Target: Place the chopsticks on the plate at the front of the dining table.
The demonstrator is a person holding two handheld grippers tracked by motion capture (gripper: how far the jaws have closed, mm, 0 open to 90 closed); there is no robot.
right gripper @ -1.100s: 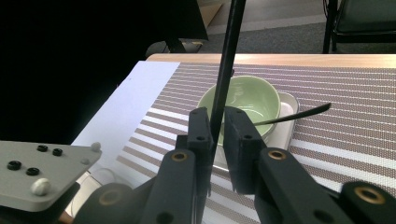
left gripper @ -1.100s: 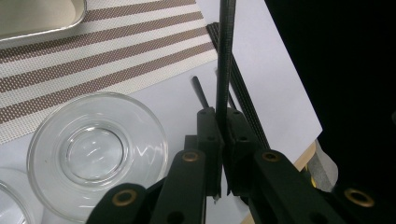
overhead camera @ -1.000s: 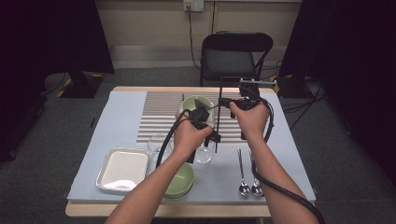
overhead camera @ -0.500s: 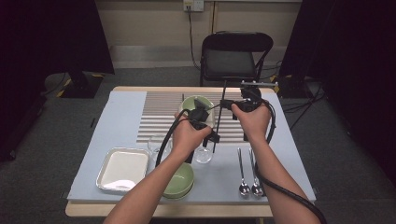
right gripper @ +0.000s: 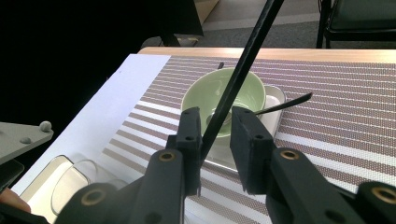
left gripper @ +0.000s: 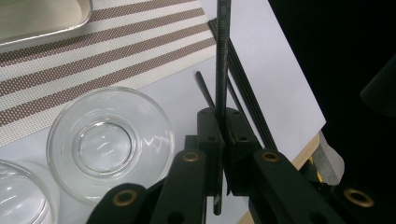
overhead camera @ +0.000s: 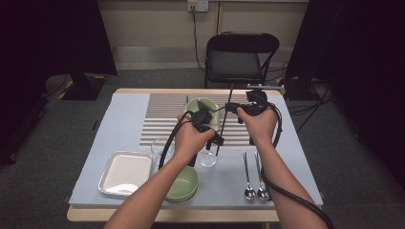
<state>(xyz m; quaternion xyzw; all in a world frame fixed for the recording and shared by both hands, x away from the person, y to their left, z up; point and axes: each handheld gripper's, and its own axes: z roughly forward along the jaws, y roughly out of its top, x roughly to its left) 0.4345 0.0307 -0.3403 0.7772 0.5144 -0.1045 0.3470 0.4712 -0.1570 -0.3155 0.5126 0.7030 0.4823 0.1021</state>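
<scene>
- Thin black chopstick (left gripper: 222,70) stands upright, clamped in the left tongs (left gripper: 223,140), at the clear glass cup's (left gripper: 109,140) three o'clock.
- Right tongs (right gripper: 215,122), just opening, straddle it loosely at the green bowl's (right gripper: 219,88) six o'clock.

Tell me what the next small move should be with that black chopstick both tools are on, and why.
Probably draw the right tool back off the black chopstick. Its jaws have just been opening and show a gap beside the stick, while the left tool is clamped on the lower end, so the handover looks done. More chopsticks lie on the table below.
</scene>
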